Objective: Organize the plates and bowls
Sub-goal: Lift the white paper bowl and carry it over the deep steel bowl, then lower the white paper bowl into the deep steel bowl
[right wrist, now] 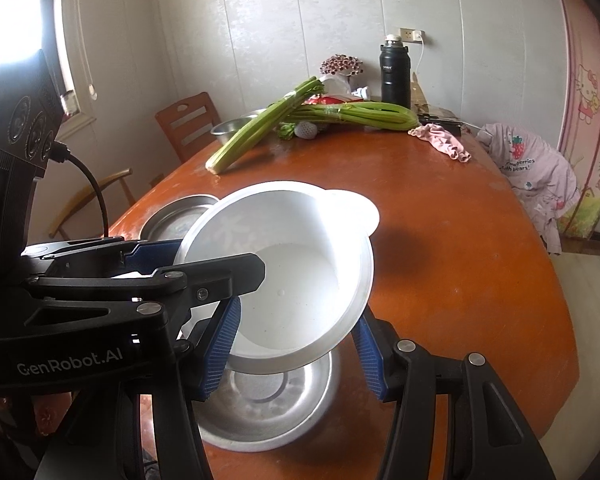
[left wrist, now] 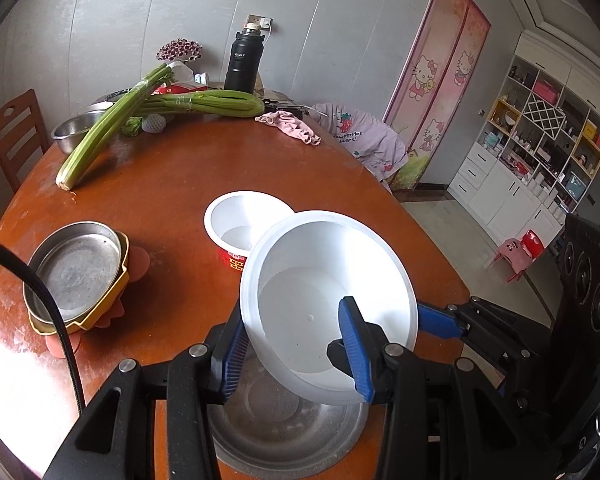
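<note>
A large white bowl (left wrist: 324,304) hangs tilted above a steel bowl (left wrist: 284,428) at the near edge of the round wooden table (left wrist: 172,184). The right gripper (left wrist: 440,322) pinches its rim at one side. The left gripper (left wrist: 296,354) stands wide, one finger inside the bowl and one outside. Just behind sits a smaller white bowl with a red base (left wrist: 244,228); to the left a steel plate (left wrist: 76,268) rests on a yellow one (left wrist: 112,296). Celery (left wrist: 112,128) lies at the far side

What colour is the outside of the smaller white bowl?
Red with white markings on the smaller bowl; clearest in the left wrist view.
</note>
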Motion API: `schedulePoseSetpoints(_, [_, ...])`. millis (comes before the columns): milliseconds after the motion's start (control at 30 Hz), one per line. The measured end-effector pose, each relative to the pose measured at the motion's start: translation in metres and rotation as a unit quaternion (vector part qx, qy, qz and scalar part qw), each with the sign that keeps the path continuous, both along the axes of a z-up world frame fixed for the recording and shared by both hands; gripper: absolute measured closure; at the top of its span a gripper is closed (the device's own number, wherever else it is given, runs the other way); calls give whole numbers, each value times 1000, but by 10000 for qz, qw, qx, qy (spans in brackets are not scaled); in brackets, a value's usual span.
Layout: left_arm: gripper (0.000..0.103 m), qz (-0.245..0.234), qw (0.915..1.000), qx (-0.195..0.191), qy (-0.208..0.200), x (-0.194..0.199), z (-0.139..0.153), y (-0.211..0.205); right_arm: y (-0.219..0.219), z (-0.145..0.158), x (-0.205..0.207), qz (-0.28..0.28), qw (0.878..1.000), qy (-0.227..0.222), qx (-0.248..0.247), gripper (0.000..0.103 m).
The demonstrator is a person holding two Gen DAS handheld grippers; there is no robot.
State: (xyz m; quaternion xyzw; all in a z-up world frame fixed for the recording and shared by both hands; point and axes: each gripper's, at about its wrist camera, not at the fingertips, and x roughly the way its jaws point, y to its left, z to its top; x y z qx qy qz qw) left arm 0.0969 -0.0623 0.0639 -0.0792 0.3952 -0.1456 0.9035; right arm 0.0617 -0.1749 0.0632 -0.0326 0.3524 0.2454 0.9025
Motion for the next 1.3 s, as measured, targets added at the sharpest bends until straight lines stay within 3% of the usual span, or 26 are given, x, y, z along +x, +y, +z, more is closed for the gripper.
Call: schedulePoseSetpoints(1300, [58,-26,9969,-9,785,-8,-53,11,13,-48,-2,260,9960,829,-201,45])
